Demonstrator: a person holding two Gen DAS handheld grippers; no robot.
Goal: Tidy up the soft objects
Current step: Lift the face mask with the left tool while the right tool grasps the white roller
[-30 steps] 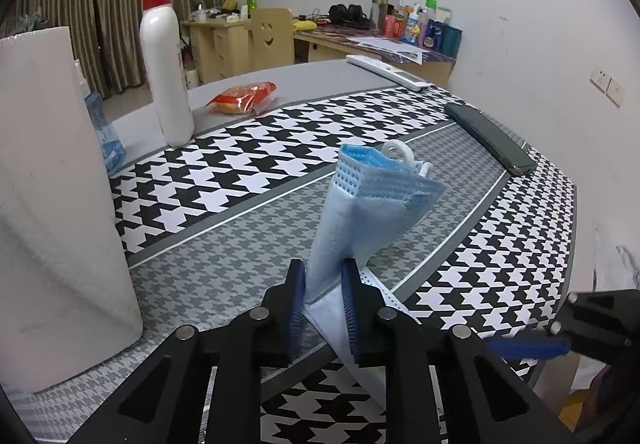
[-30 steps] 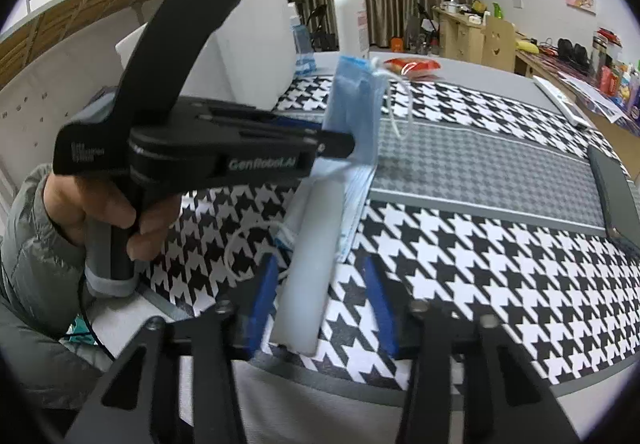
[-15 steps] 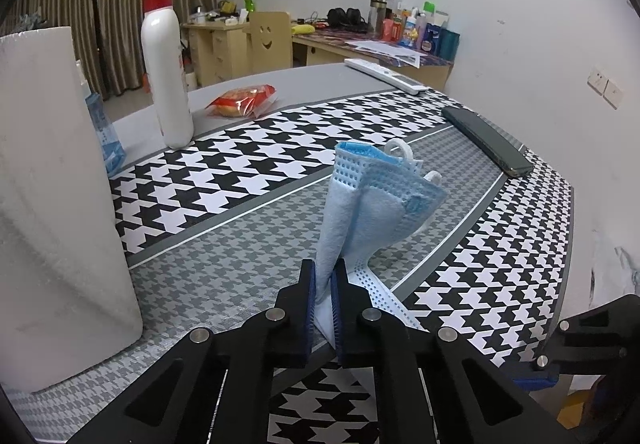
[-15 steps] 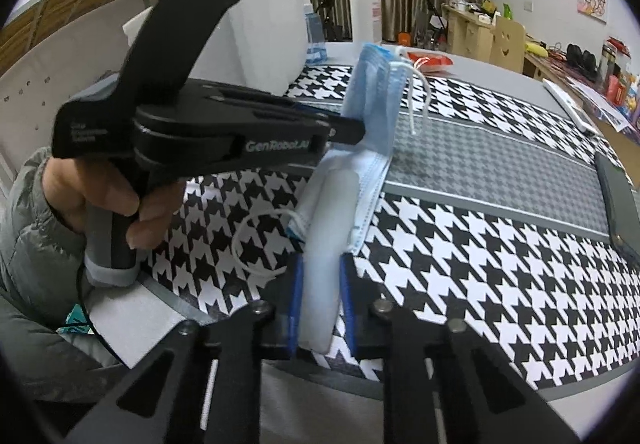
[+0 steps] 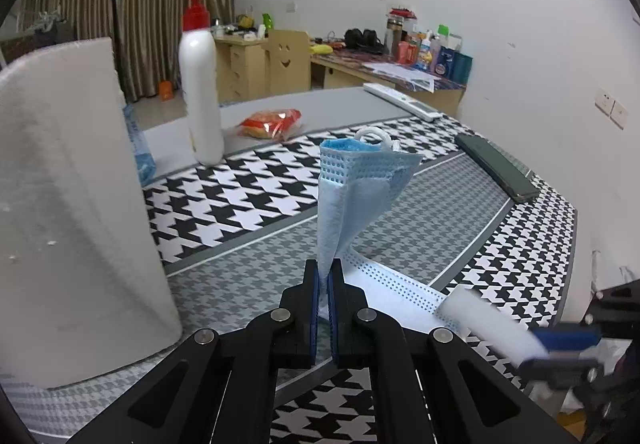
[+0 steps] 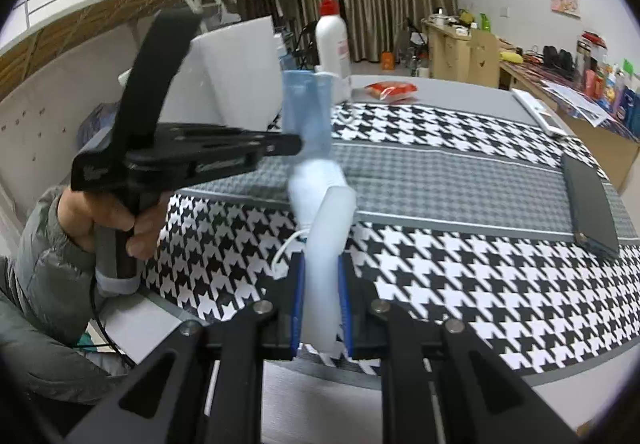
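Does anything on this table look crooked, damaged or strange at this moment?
Only the mask looks odd: it is twisted and crumpled, pinched at one end by the left gripper and at the other by the right gripper. Nothing looks spilled or broken on the table.

At centre frame my left gripper [image 5: 324, 284] is clamped on the blue face mask [image 5: 356, 196], which stands upright above the houndstooth table [image 5: 248, 196], pump bottle [image 5: 200, 100] upper left.

left: foam block [image 5: 72, 212] blocks | ahead: tablecloth [image 5: 248, 200] open | far: pump bottle [image 5: 200, 84]
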